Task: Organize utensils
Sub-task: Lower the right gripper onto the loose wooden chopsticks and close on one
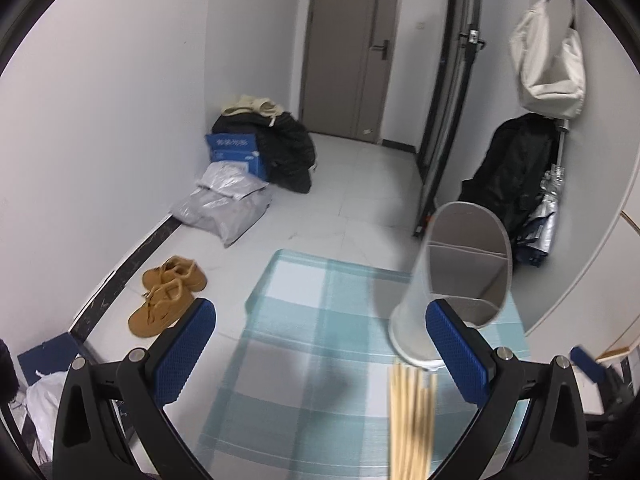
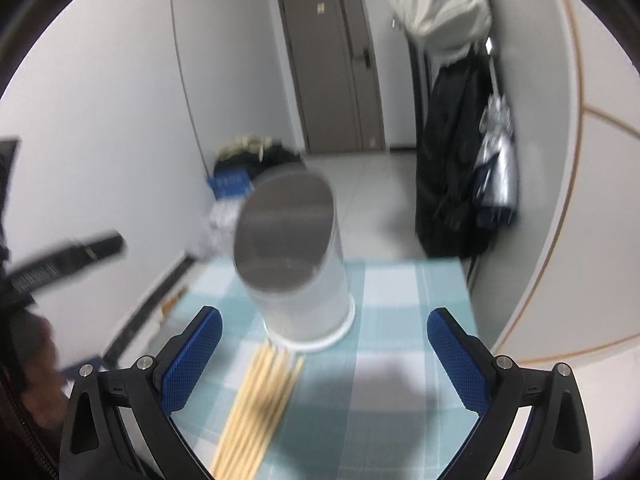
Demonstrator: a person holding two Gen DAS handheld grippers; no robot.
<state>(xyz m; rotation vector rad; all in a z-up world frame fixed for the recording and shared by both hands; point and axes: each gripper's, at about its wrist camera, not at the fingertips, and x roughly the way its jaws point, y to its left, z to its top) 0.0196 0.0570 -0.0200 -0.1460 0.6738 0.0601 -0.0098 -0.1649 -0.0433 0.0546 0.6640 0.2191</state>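
In the left wrist view, the left gripper (image 1: 320, 344) fills the bottom of the frame with its blue-padded fingers (image 1: 184, 356) spread wide and nothing between them. Below them lies the desk, covered by a teal-and-white checked cloth (image 1: 304, 360). At the lower right of the frame a bundle of pale wooden chopsticks (image 1: 412, 420) lies flat on the cloth, its far ends just beside the base of a translucent white cylindrical holder (image 1: 412, 320) with a divided grey interior, which stands in the right half of the frame.

In the right wrist view, the right gripper (image 2: 324, 344) is likewise spread wide and empty. The holder (image 2: 304, 276) stands at frame centre on the cloth, blurred, and the chopsticks (image 2: 256, 412) run from its base toward the lower left. A pair of tan shoes (image 1: 168, 296) sits on the floor at left.
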